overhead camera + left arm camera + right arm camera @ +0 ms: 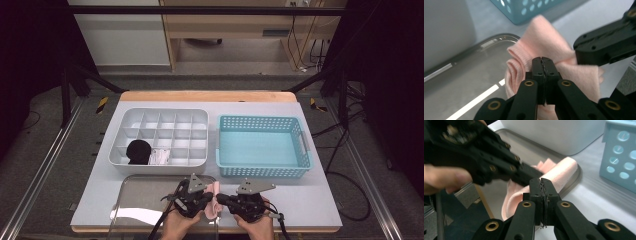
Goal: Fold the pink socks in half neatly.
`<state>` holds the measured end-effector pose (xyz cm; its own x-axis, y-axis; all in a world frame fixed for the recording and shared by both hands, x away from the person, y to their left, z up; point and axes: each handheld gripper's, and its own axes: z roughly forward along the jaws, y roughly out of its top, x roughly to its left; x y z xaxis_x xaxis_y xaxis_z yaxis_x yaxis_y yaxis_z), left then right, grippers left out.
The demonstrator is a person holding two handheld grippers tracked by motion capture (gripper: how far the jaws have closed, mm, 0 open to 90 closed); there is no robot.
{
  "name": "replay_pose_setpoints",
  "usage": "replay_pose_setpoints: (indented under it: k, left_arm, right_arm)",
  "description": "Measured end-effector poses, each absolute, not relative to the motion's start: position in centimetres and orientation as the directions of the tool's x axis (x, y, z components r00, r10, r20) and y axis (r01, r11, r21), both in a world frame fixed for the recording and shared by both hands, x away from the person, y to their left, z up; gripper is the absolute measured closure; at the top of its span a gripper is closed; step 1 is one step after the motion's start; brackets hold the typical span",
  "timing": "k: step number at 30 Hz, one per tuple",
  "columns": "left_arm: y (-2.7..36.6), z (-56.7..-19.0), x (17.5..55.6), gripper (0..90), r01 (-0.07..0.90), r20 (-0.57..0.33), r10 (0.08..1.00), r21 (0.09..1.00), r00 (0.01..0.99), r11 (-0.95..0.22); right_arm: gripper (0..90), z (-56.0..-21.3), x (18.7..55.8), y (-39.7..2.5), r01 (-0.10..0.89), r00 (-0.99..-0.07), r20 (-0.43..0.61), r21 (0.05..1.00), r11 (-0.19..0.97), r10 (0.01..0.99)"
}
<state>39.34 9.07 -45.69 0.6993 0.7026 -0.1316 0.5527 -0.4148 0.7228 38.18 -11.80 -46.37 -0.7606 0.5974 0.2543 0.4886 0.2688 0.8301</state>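
Note:
A pale pink sock (215, 199) hangs bunched between my two grippers, above the right end of a clear shallow tray (150, 178) at the table's front edge. My left gripper (543, 62) is shut, and the sock's folds (541, 37) gather at its tips. My right gripper (542, 183) is also shut, its tips against the sock (560, 168). In the left gripper view the right gripper (577, 51) meets the cloth's right side. In the high view the left gripper (208, 198) and the right gripper (221, 199) nearly touch tip to tip.
A white divided organizer (200, 113) stands behind the tray, with a black sock ball (138, 151) and a white bundle (160, 157) in its front compartments. A blue perforated basket (260, 120) sits to its right. The table's front edge lies just under my hands.

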Motion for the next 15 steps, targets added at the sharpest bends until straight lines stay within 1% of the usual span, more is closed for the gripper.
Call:
replay_pose_setpoints:
  k: [4,6,9,11,14,15]
  left_arm:
    - [11.5,-43.7,39.1,85.0,0.524,-0.117,0.730,0.773,0.673,-0.359]
    - [13.0,-43.3,39.1,84.8,0.528,-0.101,0.757,0.776,0.645,-0.346]
    - [14.2,-44.4,39.4,85.0,0.577,-0.105,0.780,0.733,0.617,-0.359]
    - [14.3,-45.7,39.4,86.7,0.606,-0.122,0.774,0.701,0.622,-0.376]
    - [13.7,-46.9,39.2,88.9,0.613,-0.138,0.753,0.682,0.643,-0.399]
    - [13.5,-46.9,39.1,89.1,0.602,-0.120,0.751,0.684,0.649,-0.411]
  right_arm:
    - [88.7,-46.5,38.2,-11.6,0.485,-0.763,0.239,0.826,0.288,0.600]
    - [88.6,-46.5,38.1,-11.5,0.481,-0.766,0.229,0.824,0.299,0.600]
    - [88.6,-46.3,38.1,-11.2,0.472,-0.773,0.215,0.824,0.313,0.597]
    - [88.5,-46.1,38.1,-11.0,0.462,-0.780,0.200,0.823,0.330,0.593]
    - [88.4,-45.9,38.1,-10.4,0.452,-0.789,0.186,0.822,0.346,0.586]
    - [88.3,-45.8,38.1,-10.1,0.447,-0.793,0.181,0.823,0.352,0.582]
